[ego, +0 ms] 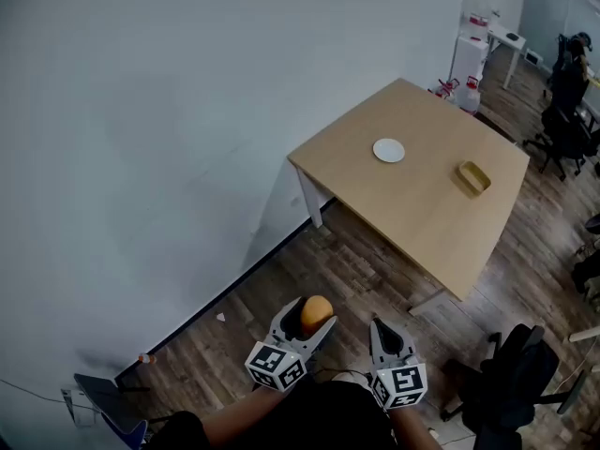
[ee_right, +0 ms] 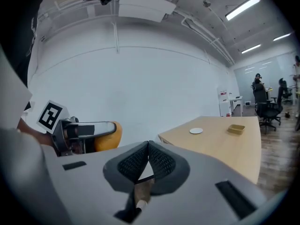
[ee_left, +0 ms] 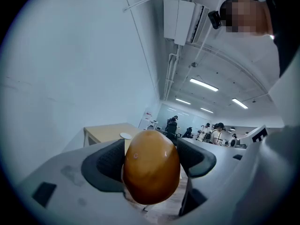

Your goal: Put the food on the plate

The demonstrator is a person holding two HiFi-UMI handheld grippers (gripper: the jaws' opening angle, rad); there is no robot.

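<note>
An orange-brown, egg-shaped piece of food [ego: 317, 313] sits between the pads of my left gripper [ego: 311, 324], which is shut on it low in the head view, above the wooden floor. In the left gripper view the food [ee_left: 151, 165] fills the gap between both dark pads. My right gripper [ego: 386, 332] is just to its right, shut with nothing in it; its pads [ee_right: 161, 162] meet at the tips. The small white plate [ego: 388, 150] lies bare on the light wooden table [ego: 422, 214], well ahead of both grippers. The plate [ee_right: 196, 131] also shows in the right gripper view.
A shallow yellow tray [ego: 473, 177] rests on the table to the right of the plate. A plain white wall runs along the left. Black office chairs [ego: 511, 373] stand at the right, and a white shelf unit [ego: 473, 36] stands behind the table. People stand far off.
</note>
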